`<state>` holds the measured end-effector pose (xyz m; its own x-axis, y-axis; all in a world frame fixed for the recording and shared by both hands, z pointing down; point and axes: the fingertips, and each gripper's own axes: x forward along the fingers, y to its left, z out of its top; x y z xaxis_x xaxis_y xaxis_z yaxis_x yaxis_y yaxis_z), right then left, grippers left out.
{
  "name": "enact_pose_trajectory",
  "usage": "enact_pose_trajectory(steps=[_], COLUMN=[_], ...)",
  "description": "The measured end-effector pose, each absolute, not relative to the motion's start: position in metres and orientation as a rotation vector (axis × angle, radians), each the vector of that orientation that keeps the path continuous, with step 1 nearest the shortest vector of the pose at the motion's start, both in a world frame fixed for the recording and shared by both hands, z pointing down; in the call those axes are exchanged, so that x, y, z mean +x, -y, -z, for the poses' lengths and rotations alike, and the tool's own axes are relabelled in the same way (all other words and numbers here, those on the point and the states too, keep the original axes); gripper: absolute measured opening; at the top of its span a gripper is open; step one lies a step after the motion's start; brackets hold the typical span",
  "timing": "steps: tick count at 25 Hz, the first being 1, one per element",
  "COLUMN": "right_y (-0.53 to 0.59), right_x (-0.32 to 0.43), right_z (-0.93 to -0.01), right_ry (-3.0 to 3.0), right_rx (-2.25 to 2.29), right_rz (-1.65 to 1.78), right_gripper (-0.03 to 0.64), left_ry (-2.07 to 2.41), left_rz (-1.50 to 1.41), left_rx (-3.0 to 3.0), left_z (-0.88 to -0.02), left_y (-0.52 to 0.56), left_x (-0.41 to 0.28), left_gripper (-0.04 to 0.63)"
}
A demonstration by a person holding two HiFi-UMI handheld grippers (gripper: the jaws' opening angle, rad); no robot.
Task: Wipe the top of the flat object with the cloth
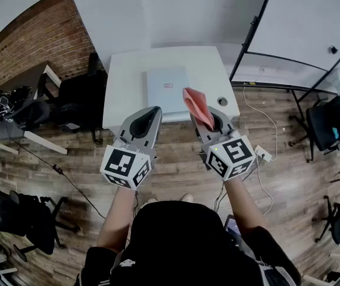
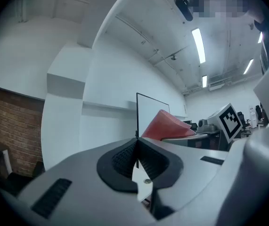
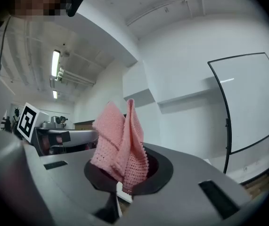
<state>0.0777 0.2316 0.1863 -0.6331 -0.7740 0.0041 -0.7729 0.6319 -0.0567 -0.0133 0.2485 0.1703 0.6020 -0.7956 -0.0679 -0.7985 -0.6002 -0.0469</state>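
Two hand-held grippers were held out level and side by side, short of the near edge of the white worktop [image 1: 125, 79]. The flat object [image 1: 165, 91], a pale panel, lay on that worktop straight ahead, between the lines of the two tools. Its sides looked nearly equal, the slightly longer one probably running away from the person.

The right hand-held gripper [image 1: 213, 123] was clamped on the pink cloth [image 1: 197, 106], which stood up from the jaws in a folded peak. In the head view the cloth's tip overlapped the panel's near right edge, so this was the nearer tool. The likely move was forward, a little left, and down.

The left hand-held gripper [image 1: 155, 109] was closed with nothing in it. Both forearms were extended, wrists straight.
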Motion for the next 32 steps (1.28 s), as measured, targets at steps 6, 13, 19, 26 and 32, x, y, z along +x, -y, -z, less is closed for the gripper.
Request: enact_pose_trajectory(steps=[6, 13, 19, 26, 32], right_y=[-0.237, -0.238, -0.234, -0.210, -0.161], right_x=[0.088, 0.111, 0.115, 0.104, 0.089], right_z=[-0.190, -0.198, -0.203, -0.209, -0.213], right_ry=[-2.850, -2.860, -2.881, -2.902, -2.929], right_rx=[-1.314, -1.284, -1.249, -1.227, -1.227], right_rz=[0.064, 0.079, 0.093, 0.095, 0.095], right_gripper=[0.048, 0.048, 0.048, 0.048, 0.048], left_ry=[-1.411, -1.444, -1.481, -1.491, -1.471], left_rz=[-0.064, -0.045, -0.024, -0.023, -0.035], left_rx=[-2.744, -2.734, -2.724, -2.718, -2.740], left_z=[-0.174, -0.183, -0.189, -0.192, -0.194], left_y=[-0.248, -0.251, -0.248, -0.222, -0.169], left_x=[-0.002, 0.019, 0.022, 0.013, 0.006], left_gripper=[0.011, 0.011, 0.011, 0.011, 0.011])
